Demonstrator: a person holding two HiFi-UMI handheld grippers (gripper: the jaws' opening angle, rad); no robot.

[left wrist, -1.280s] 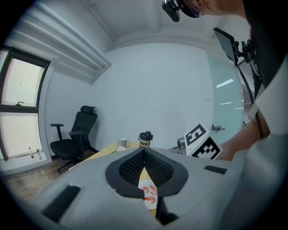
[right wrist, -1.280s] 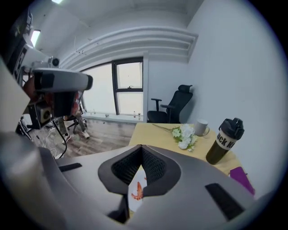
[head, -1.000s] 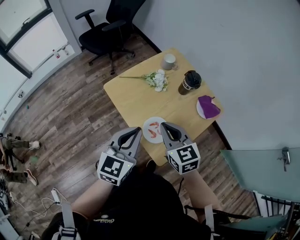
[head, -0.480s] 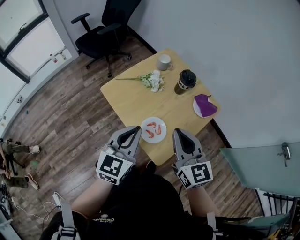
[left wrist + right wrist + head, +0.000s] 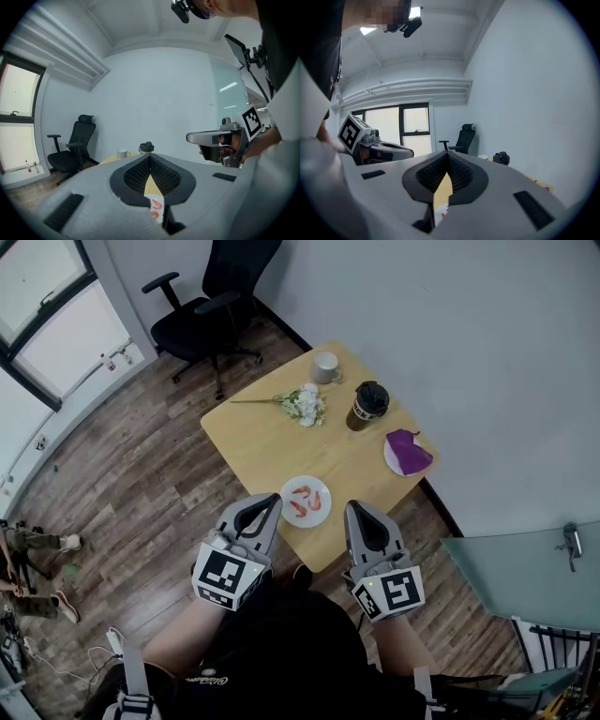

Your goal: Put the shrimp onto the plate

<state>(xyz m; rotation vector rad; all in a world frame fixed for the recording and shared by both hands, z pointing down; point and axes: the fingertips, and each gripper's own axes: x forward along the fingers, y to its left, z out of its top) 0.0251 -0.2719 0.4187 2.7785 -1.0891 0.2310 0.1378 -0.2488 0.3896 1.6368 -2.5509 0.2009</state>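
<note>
From the head view, the shrimp (image 5: pixel 301 503) lie on the plate (image 5: pixel 321 513). Both tongs hang just beside the plate. The left gripper (image 5: pixel 266 505) is nearer than the right gripper (image 5: pixel 361 514).

In the left gripper view, the jaws are pressed together and hold nothing. The shrimp (image 5: pixel 156 205) sit straight ahead, low.

In the right gripper view, the jaws are together and empty too.

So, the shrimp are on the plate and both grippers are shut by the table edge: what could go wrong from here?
1. The plate sits close to the near edge of the table, just ahead of the left gripper and right gripper. A careless forward move could nudge it off.
2. The shrimp lie loose on it, so a knock would probably slide them out.
</note>
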